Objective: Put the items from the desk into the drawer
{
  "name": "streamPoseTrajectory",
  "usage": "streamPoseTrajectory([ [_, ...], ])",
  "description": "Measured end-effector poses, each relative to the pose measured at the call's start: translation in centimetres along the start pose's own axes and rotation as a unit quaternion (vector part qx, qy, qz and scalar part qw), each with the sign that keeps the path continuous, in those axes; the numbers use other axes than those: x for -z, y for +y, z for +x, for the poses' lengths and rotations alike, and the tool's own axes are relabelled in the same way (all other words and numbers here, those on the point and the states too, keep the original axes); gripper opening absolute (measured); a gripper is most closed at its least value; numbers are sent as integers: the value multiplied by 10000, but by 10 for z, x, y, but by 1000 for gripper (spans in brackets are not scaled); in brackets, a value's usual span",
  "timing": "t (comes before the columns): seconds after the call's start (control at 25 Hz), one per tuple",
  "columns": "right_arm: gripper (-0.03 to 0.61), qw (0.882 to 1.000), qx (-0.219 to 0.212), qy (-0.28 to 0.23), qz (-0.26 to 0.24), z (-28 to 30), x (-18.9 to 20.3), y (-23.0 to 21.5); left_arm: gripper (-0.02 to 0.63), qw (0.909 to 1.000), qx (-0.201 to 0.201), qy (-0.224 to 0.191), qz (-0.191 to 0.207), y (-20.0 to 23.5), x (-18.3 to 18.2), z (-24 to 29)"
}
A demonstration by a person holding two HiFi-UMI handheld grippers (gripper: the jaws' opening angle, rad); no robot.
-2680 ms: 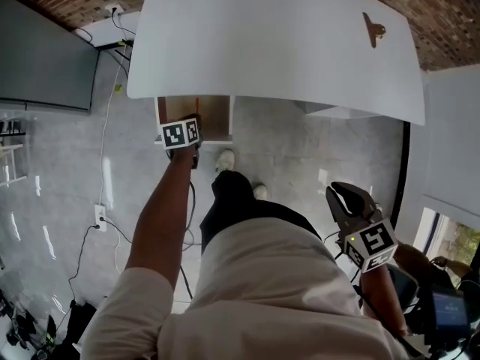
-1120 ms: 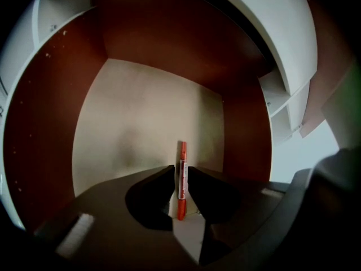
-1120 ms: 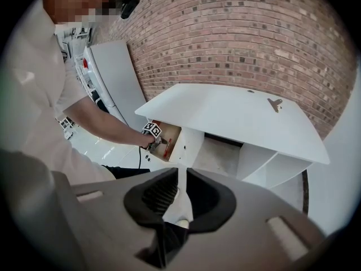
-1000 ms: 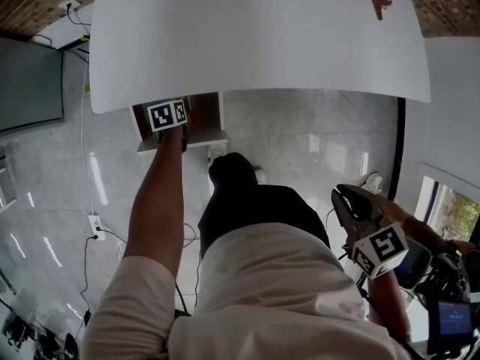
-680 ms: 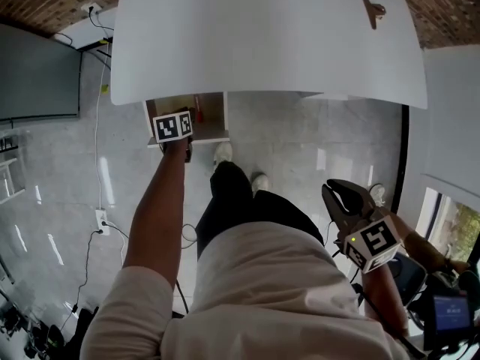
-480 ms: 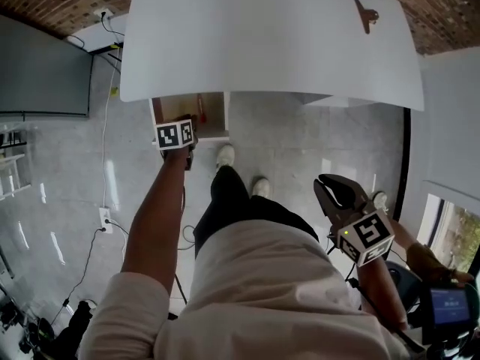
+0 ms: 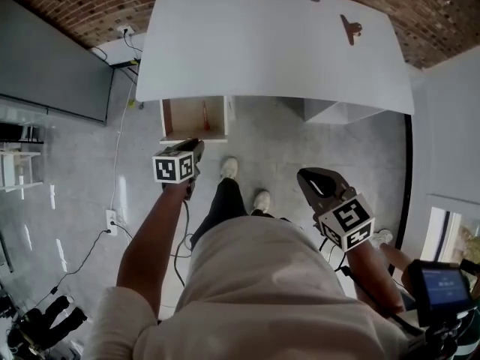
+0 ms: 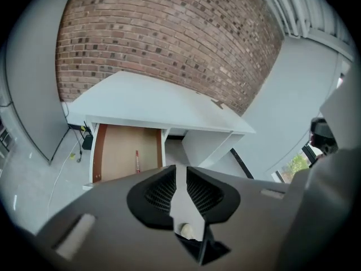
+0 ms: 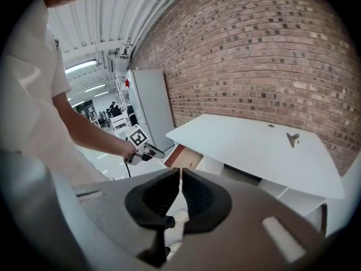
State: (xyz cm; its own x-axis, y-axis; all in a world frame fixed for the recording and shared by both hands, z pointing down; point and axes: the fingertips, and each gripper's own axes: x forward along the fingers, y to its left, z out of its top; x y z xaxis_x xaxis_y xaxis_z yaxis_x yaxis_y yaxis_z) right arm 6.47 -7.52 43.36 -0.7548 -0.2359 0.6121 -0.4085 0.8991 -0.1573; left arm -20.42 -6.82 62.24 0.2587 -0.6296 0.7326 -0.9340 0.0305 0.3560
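A white desk [image 7: 270, 51] fills the top of the head view. Under its left end a wooden drawer [image 7: 195, 118] stands pulled out, with a thin red pen [image 7: 205, 115] lying inside. A small brown clip [image 7: 350, 28] rests on the desktop at the far right. My left gripper [image 7: 196, 144] hovers just in front of the drawer, jaws together and empty. My right gripper [image 7: 301, 175] hangs low at the right, well away from the desk, also shut and empty. The left gripper view shows the left gripper [image 8: 176, 168], the drawer [image 8: 127, 154] and the pen [image 8: 136, 160]. The right gripper view shows the right gripper [image 9: 180, 173] and the clip [image 9: 292, 138].
A dark panel [image 7: 52, 66] stands at the left by the brick wall. Cables and a wall socket [image 7: 111, 220] lie on the grey floor. A white cabinet [image 7: 345, 112] sits under the desk's right side. My shoes [image 7: 229, 169] are near the drawer.
My left gripper has pulled back out of the drawer toward me. The right gripper has risen a little and shifted left. My head has moved back, so the desk sits farther away.
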Motion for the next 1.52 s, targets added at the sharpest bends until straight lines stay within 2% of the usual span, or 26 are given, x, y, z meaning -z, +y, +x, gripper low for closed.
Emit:
streamPoseTrajectory([
  [0.24, 3, 9994, -63, -37, -343, -15, 9, 8, 14, 9973, 277, -520, 431, -80, -2, -70],
  [0.4, 3, 9992, -157, -50, -355, -26, 19, 11, 8, 9936, 555, -885, 420, -141, -1, -112],
  [0.56, 3, 9984, -312, -108, -455, -29, 22, 26, 8, 9901, 937, -846, 607, -195, 19, -140],
  [0.72, 3, 9971, -446, -194, -590, -34, 20, 34, 8, 9864, 1086, -795, 946, -233, 27, -153],
  [0.88, 3, 9965, -506, -148, -653, -36, 22, 37, 8, 9826, 1178, -775, 1206, -251, 27, -155],
  [1.52, 3, 9949, -637, -205, -756, -28, 14, 54, 8, 9793, 1367, -659, 1340, -254, 32, -155],
])
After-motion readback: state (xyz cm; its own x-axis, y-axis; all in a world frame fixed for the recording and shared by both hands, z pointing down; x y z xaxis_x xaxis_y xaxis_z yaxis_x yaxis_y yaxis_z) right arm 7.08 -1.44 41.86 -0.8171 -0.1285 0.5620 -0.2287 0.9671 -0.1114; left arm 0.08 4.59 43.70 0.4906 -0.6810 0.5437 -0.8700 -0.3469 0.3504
